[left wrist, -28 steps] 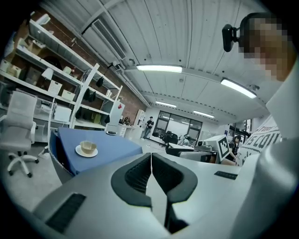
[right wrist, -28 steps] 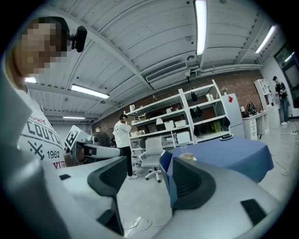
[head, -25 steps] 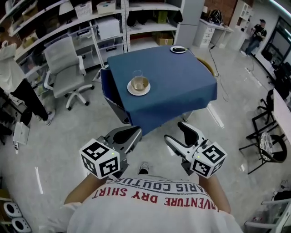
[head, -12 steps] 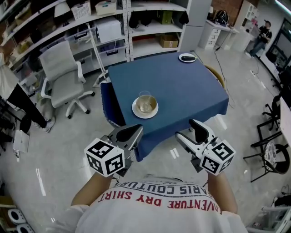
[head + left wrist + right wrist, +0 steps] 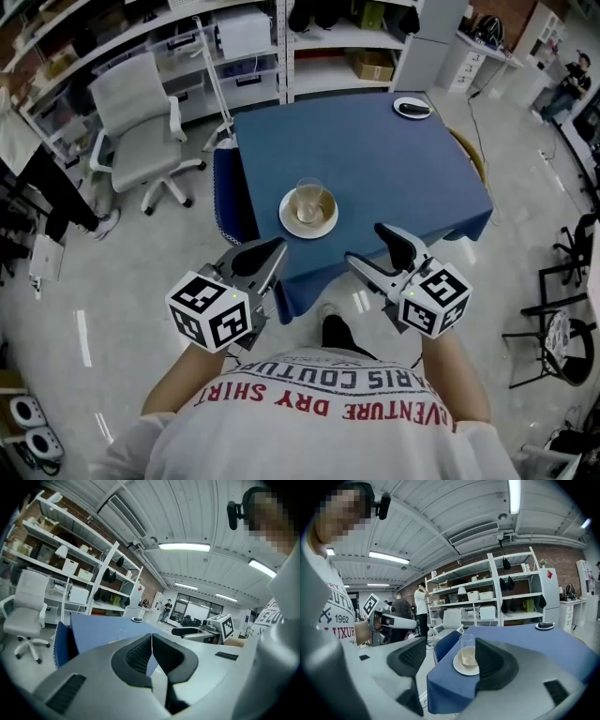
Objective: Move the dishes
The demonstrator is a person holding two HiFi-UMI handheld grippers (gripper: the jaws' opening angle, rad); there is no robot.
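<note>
A white saucer (image 5: 310,217) with a clear glass (image 5: 308,198) of pale liquid stands near the front edge of the blue-clothed table (image 5: 375,159). A small plate (image 5: 412,107) with something dark on it lies at the far corner. My left gripper (image 5: 270,253) is shut and empty, short of the table's front edge; its pads (image 5: 140,653) meet. My right gripper (image 5: 370,249) is open; its jaws have just been opening, with nothing between them. In the right gripper view the glass (image 5: 467,651) and saucer (image 5: 464,666) show beyond the gap of the right gripper (image 5: 452,654).
A grey office chair (image 5: 141,108) stands left of the table, with shelving (image 5: 319,37) behind. A dark blue seat back (image 5: 225,202) is tucked at the table's left side. People stand at the far right (image 5: 572,80) and the left edge (image 5: 47,178).
Both grippers have come closer to the table, which now sits nearer and lower in the head view. The right jaws stand a little wider apart.
</note>
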